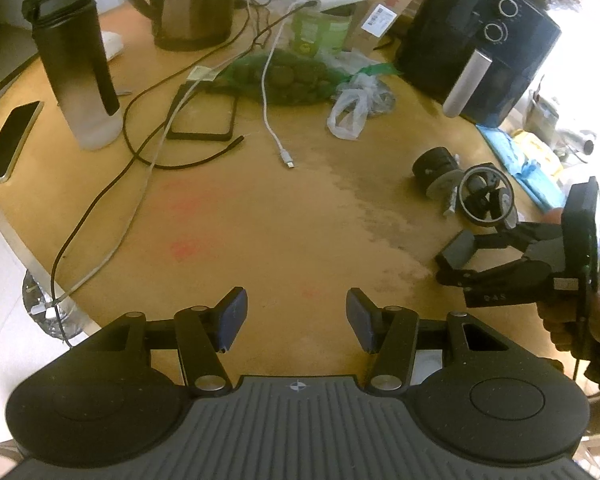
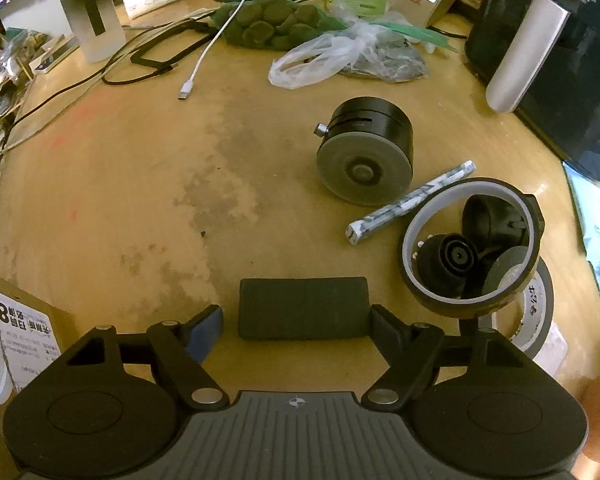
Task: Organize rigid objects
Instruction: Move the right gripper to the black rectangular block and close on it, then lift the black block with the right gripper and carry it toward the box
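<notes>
The left tongs are held spread above the worn tan wooden table, with nothing between their pads. The right tongs are likewise spread, and a dark grey rectangular block is seen lying flat between their fingertips; contact cannot be told. Ahead and right of the right tongs, a black metal cylinder lies on its side, beside a white patterned stick. Nearer on the right, a tape ring encircles small black round parts.

Wheels lie inside tape ring, seemingly.
</notes>
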`<control>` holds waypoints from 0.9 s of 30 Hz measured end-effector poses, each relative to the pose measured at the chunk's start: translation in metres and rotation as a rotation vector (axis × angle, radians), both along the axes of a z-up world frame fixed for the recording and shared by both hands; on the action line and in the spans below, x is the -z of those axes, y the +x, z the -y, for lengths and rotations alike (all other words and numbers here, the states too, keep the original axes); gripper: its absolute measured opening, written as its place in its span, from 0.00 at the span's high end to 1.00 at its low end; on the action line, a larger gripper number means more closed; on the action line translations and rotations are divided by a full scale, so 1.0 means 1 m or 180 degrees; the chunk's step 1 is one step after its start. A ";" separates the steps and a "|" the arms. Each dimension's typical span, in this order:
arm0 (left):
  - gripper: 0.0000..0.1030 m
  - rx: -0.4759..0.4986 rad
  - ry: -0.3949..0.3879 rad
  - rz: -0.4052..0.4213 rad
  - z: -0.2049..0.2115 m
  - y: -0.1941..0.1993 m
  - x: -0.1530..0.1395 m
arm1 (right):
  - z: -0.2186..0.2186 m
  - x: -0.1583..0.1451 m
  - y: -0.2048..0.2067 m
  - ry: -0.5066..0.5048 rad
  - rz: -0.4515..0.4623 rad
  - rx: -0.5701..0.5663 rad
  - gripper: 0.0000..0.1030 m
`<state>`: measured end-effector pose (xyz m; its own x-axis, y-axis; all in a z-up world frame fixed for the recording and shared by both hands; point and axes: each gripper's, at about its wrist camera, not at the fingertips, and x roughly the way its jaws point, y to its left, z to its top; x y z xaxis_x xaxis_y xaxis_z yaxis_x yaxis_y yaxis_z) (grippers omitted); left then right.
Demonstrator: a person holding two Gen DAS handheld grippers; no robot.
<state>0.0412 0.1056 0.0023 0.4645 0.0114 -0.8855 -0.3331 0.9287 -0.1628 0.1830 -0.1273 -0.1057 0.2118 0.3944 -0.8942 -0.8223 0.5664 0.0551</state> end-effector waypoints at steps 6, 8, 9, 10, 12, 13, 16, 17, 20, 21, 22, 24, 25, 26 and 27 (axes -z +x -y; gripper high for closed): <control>0.47 0.0085 0.0007 0.0002 0.006 0.004 0.000 | 0.001 -0.001 -0.001 0.0017 0.0037 0.0094 0.31; 0.47 0.0114 0.0009 0.0003 0.009 0.007 0.000 | 0.001 -0.001 -0.002 0.0004 0.0028 0.0099 0.31; 0.47 0.0134 0.0010 0.0006 0.010 0.008 0.000 | 0.002 -0.002 -0.002 0.0004 0.0031 0.0106 0.31; 0.47 0.0157 0.0013 0.0012 0.011 0.009 -0.001 | 0.002 -0.002 -0.002 0.0002 0.0030 0.0127 0.32; 0.47 0.0204 0.0026 0.0029 0.014 0.012 -0.002 | 0.004 -0.004 -0.004 0.0016 0.0064 0.0171 0.32; 0.47 0.0223 0.0031 0.0033 0.015 0.013 -0.002 | 0.006 -0.007 -0.005 0.0034 0.0082 0.0199 0.32; 0.47 0.0292 0.0040 0.0038 0.019 0.017 -0.003 | 0.013 -0.016 -0.007 0.0112 0.0081 0.0265 0.32; 0.47 0.0317 0.0043 0.0037 0.021 0.018 -0.002 | 0.015 -0.020 -0.009 0.0130 0.0091 0.0280 0.32; 0.47 0.0413 0.0059 0.0038 0.027 0.025 -0.002 | 0.024 -0.031 -0.011 0.0209 0.0071 0.0382 0.32; 0.47 0.0452 0.0068 0.0042 0.030 0.028 -0.002 | 0.028 -0.035 -0.012 0.0241 0.0073 0.0427 0.32; 0.47 0.0481 0.0074 0.0046 0.031 0.030 -0.002 | 0.031 -0.038 -0.013 0.0258 0.0076 0.0461 0.32; 0.47 0.0544 0.0082 0.0064 0.036 0.036 -0.003 | 0.038 -0.045 -0.016 0.0307 0.0077 0.0535 0.32; 0.47 0.0577 0.0088 0.0074 0.038 0.039 -0.003 | 0.042 -0.048 -0.018 0.0332 0.0071 0.0574 0.32; 0.48 0.0608 0.0096 0.0083 0.040 0.043 -0.003 | 0.046 -0.051 -0.020 0.0353 0.0059 0.0614 0.32; 0.48 0.0637 0.0101 0.0093 0.042 0.046 -0.004 | 0.049 -0.053 -0.021 0.0371 0.0056 0.0642 0.32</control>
<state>0.0872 0.0631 0.0061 0.4857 -0.0560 -0.8723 -0.1370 0.9807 -0.1393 0.1624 -0.1766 -0.0532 0.3120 0.4429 -0.8405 -0.6946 0.7100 0.1163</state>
